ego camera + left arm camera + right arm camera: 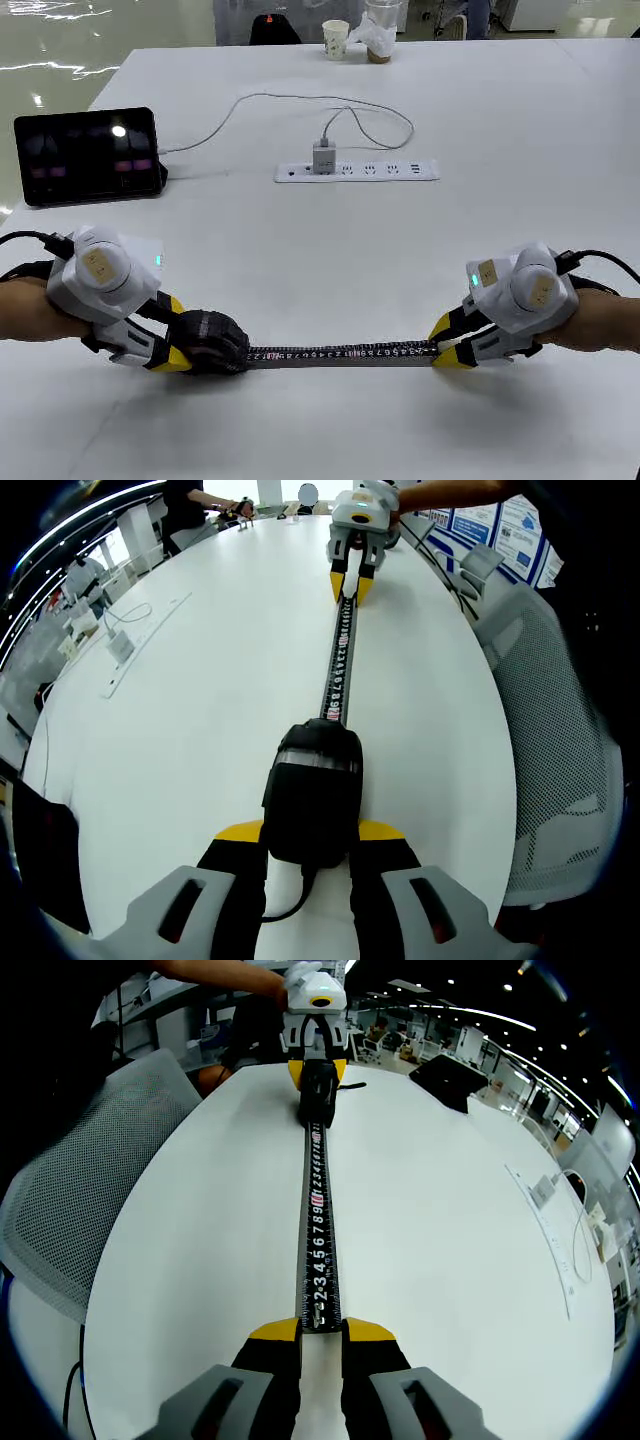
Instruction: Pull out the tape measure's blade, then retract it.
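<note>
My left gripper [312,832] clamps the tape measure case [312,780]; my right gripper [321,1332] pinches the blade [319,1225], probably at its hook. All this lies nearer me than the power strip [357,171]. I should move in line with the blade, flat and slow.

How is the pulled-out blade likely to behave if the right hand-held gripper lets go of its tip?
The blade runs straight between the case and the right hand-held gripper, so it looks taut; released, it would probably snap back. Thin and flat, it likely bends easily if pushed sideways.
</note>
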`<action>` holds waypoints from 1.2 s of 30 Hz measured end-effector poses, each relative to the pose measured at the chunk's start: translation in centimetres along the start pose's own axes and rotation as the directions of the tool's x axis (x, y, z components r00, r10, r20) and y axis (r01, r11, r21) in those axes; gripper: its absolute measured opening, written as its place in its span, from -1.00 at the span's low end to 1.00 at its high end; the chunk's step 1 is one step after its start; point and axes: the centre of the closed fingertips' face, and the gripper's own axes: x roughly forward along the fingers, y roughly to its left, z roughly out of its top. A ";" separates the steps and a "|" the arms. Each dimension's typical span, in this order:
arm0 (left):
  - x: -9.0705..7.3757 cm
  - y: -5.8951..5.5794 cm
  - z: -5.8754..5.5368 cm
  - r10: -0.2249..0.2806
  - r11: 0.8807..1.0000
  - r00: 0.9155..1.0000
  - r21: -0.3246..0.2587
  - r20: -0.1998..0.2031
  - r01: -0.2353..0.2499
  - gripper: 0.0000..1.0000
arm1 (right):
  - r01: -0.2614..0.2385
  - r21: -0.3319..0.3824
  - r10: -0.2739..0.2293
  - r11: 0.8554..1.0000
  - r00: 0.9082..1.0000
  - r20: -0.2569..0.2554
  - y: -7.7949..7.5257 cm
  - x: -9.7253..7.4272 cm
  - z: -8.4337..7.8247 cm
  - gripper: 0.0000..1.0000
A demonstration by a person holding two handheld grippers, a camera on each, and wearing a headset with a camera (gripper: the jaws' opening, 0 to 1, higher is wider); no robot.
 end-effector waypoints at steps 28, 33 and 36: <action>-0.6 0.3 -0.2 0.037 0.999 0.999 -0.038 -0.013 -0.037 -0.36 | 0.034 -0.003 -0.034 0.999 0.999 -0.019 -0.1 -0.9 0.0 -0.55; -1.1 0.1 -0.4 0.046 0.998 0.999 -0.049 -0.014 -0.047 -0.22 | 0.048 0.008 -0.048 0.999 0.999 -0.019 0.1 -1.3 0.0 -0.42; -1.4 -0.2 -0.4 0.051 0.997 0.999 -0.058 -0.008 -0.051 -0.16 | 0.052 0.013 -0.052 0.999 0.998 -0.019 0.3 -1.6 -0.1 -0.37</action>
